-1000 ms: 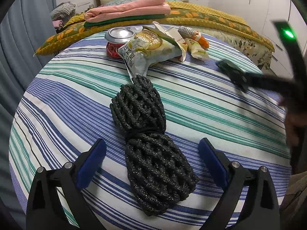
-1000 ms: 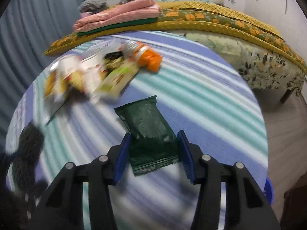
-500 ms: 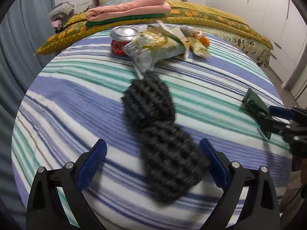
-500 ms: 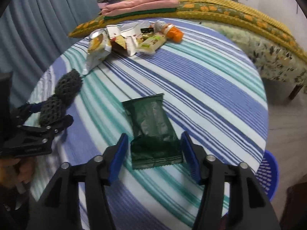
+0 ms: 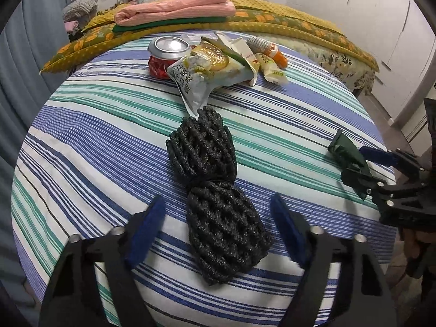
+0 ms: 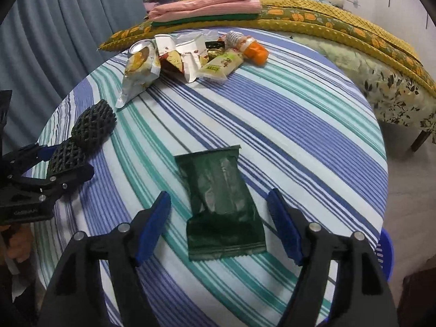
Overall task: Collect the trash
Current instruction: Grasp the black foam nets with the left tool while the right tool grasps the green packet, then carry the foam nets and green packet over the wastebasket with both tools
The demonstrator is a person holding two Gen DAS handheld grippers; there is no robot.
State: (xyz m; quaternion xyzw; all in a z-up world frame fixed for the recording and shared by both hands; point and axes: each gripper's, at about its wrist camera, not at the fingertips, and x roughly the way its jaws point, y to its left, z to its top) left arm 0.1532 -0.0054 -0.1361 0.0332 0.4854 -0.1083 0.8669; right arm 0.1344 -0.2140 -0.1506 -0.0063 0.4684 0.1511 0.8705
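Note:
A black foam net bundle (image 5: 215,190) lies on the striped round table (image 5: 81,141), and my left gripper (image 5: 218,227) is open with a finger on each side of its near end. A dark green wrapper (image 6: 222,204) lies flat near the table's right edge, and my right gripper (image 6: 219,226) is open around its near end. At the far side sits a pile of trash: a red can (image 5: 166,55), a snack bag (image 5: 207,73), several wrappers and an orange-capped bottle (image 6: 249,46). The net bundle also shows in the right wrist view (image 6: 90,133), the wrapper in the left wrist view (image 5: 346,150).
A bed with a yellow cover (image 5: 272,21) and folded pink cloth (image 5: 177,8) stands right behind the table. Grey-blue curtains (image 6: 68,27) hang on the left. A blue basket (image 6: 385,253) shows below the table's right edge.
My right gripper has opened wider around the green wrapper, which now lies on the table. My left gripper has settled around the net bundle and stays open.

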